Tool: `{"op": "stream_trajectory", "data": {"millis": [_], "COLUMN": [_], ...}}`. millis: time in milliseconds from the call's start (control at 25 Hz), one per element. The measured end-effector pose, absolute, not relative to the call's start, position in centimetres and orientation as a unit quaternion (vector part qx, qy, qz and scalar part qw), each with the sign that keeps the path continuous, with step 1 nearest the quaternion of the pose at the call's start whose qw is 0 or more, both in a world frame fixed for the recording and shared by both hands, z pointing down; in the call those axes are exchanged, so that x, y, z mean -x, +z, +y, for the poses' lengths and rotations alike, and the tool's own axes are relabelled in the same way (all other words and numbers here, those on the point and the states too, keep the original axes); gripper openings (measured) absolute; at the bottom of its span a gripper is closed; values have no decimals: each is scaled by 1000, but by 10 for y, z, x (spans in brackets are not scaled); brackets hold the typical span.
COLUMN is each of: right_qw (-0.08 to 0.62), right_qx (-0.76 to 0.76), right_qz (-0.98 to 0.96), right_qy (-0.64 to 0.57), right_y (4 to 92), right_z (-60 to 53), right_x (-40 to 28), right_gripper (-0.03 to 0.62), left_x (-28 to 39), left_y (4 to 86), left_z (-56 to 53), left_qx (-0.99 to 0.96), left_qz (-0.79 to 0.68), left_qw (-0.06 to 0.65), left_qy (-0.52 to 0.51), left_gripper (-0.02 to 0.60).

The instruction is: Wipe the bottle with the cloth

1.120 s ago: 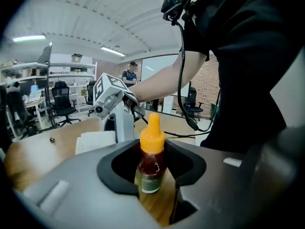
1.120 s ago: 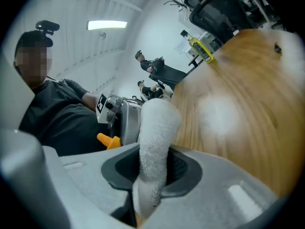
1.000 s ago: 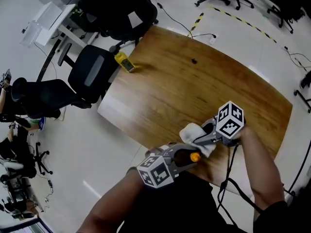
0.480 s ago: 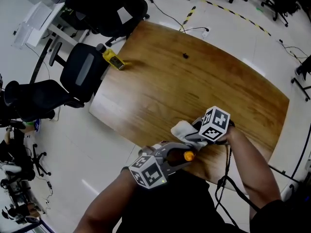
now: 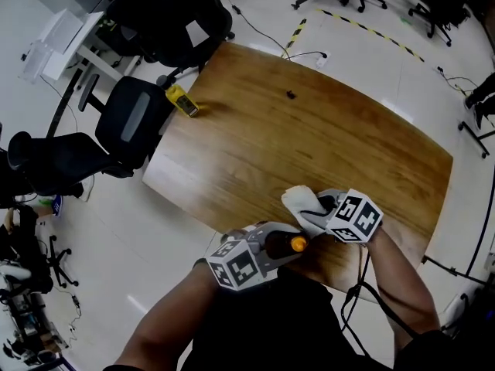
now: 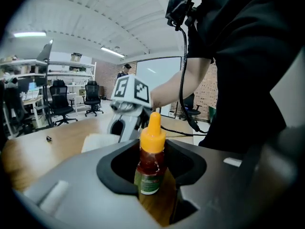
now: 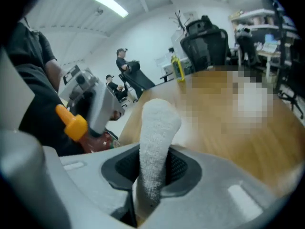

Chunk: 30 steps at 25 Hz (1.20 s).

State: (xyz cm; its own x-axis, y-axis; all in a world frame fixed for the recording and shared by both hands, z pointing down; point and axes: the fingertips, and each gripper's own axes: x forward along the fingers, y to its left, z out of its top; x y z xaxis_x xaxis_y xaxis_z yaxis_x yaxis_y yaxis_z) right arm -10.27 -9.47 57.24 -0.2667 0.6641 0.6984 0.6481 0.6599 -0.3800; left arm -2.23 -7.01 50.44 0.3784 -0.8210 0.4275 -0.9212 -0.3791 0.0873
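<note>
My left gripper (image 5: 280, 247) is shut on a small bottle (image 5: 288, 244) with an orange dropper cap, red-brown liquid and a green label. In the left gripper view the bottle (image 6: 150, 159) stands upright between the jaws of that gripper (image 6: 151, 178). My right gripper (image 5: 323, 207) is shut on a white cloth (image 5: 303, 202), which sticks out just beyond the bottle's cap over the near table edge. In the right gripper view the cloth (image 7: 157, 137) rises from the jaws of that gripper (image 7: 150, 187), with the bottle (image 7: 78, 128) to its left. Whether cloth and bottle touch I cannot tell.
The wooden table (image 5: 309, 137) carries a yellow object (image 5: 180, 100) at its far left edge and a small dark item (image 5: 291, 94) farther back. Black office chairs (image 5: 131, 118) stand left of the table. A cable (image 5: 357, 280) hangs from my right gripper.
My right gripper has tipped over, its marker cube dropping nearer to me, while the cloth stays by the bottle's cap. The left gripper and bottle have kept still.
</note>
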Motion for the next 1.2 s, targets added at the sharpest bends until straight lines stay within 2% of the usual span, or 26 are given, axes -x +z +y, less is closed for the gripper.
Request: {"op": "stream_trajectory", "data": {"millis": [160, 280, 480, 800, 1200], "right_qw": [361, 328, 351, 387, 386], "right_qx": [365, 364, 351, 318, 291], "right_qz": [-859, -871, -851, -822, -824], "right_qy": [0, -46, -169, -271, -295], "right_y": [493, 438, 406, 436, 447], "right_z": [-119, -114, -79, -42, -33], "right_x": [91, 74, 54, 55, 57], "right_gripper": [83, 83, 84, 84, 90], "left_x": [23, 24, 26, 25, 26], "left_y": [505, 508, 506, 508, 506], "left_z": [-69, -69, -71, -72, -73], "left_qx": [-816, -815, -824, -836, -840], "left_qz": [-536, -541, -531, -513, -508], "left_qw": [157, 155, 146, 134, 130], "left_qy": [150, 138, 131, 140, 138], "left_gripper": [170, 170, 172, 169, 169]}}
